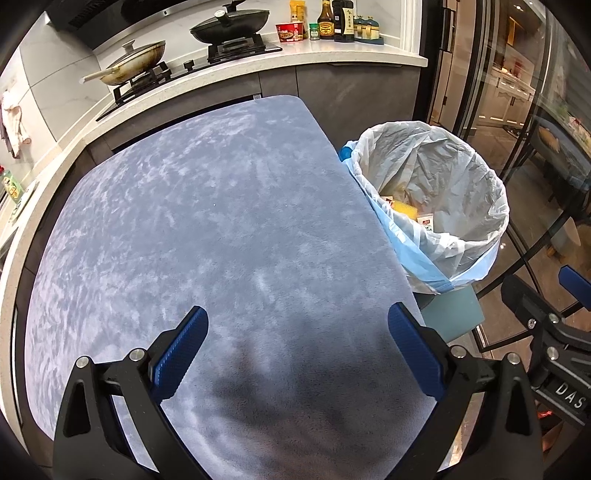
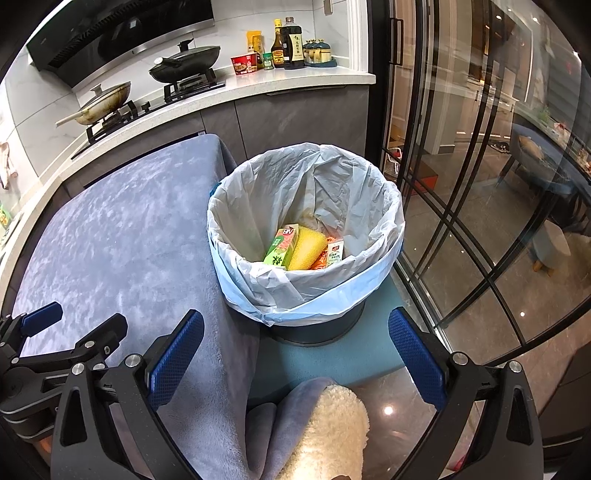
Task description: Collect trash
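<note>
A trash bin (image 2: 306, 291) lined with a white bag stands on a teal stool (image 2: 332, 358) right of the grey-blue cloth-covered table (image 2: 122, 236). Inside lie a green drink carton (image 2: 280, 247), a yellow sponge (image 2: 306, 247) and a small juice box (image 2: 335, 253). The bin also shows in the left wrist view (image 1: 443, 236). My left gripper (image 1: 297, 350) is open and empty above the table (image 1: 221, 206). My right gripper (image 2: 295, 354) is open and empty, hovering in front of the bin. The left gripper also shows at the left of the right wrist view (image 2: 55, 332).
A kitchen counter (image 1: 332, 55) with a stove, two pans (image 1: 229, 26) and sauce bottles (image 1: 340, 22) runs behind the table. Glass sliding doors (image 2: 480, 184) stand right of the bin. A folded cloth corner with cream fleece (image 2: 332, 435) hangs at the table's near edge.
</note>
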{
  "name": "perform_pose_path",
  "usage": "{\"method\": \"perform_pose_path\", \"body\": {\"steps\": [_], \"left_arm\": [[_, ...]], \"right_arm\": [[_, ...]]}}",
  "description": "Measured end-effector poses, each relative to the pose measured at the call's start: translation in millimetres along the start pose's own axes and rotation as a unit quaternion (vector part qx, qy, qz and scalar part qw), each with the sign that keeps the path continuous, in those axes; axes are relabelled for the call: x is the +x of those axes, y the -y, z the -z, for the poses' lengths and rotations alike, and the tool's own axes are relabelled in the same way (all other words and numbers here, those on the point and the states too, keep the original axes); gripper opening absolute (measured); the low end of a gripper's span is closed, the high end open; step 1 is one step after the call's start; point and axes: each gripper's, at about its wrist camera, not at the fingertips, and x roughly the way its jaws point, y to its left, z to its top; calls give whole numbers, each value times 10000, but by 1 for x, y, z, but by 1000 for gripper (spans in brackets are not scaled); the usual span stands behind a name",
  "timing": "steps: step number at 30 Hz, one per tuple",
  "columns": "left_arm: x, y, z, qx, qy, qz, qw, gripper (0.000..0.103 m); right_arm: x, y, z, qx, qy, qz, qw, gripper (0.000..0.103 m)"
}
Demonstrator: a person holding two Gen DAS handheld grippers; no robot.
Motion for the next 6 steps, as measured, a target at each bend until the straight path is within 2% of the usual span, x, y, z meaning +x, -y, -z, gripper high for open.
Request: {"method": "perform_pose_path", "body": {"steps": [6], "left_arm": [[2, -1, 1, -30, -20, 39, 10000, 94]], "right_arm": [[2, -2, 1, -29, -23, -6, 10000, 96]]}}
